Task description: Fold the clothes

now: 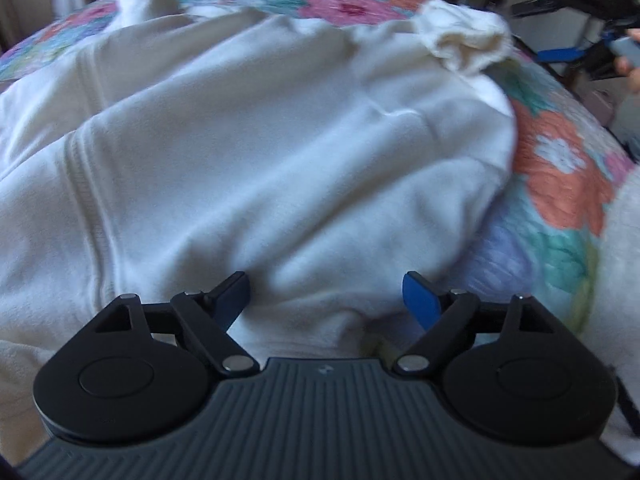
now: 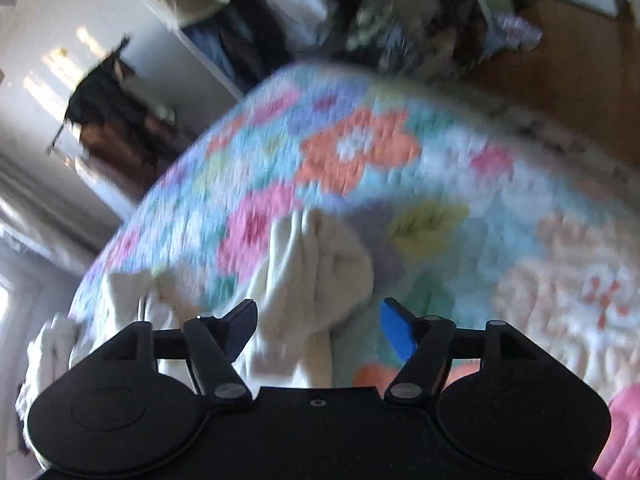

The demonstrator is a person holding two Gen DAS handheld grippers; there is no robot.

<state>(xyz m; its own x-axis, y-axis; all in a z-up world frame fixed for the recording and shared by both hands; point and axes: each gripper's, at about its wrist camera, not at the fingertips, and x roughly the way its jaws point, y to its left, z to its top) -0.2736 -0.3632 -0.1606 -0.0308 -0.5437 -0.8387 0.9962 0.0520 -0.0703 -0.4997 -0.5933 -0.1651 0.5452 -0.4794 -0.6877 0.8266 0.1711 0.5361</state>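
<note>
A white sweatshirt (image 1: 240,152) lies spread on a bed with a flowered quilt (image 1: 560,168). Its cuffed sleeve end (image 1: 464,44) lies bunched at the far right of the garment. My left gripper (image 1: 326,296) hovers open just above the near part of the garment, with nothing between its blue pads. In the right wrist view, my right gripper (image 2: 320,320) is open, and the bunched white sleeve (image 2: 316,264) lies between and just beyond its fingers without being pressed by them. The right gripper also shows in the left wrist view at the far right edge (image 1: 576,54).
The flowered quilt (image 2: 360,152) covers the bed beyond the garment. A pink cloth (image 2: 624,432) lies at the lower right. Shelves crowded with clothes (image 2: 248,32) and a wooden floor (image 2: 560,52) lie past the bed. The right wrist view is blurred.
</note>
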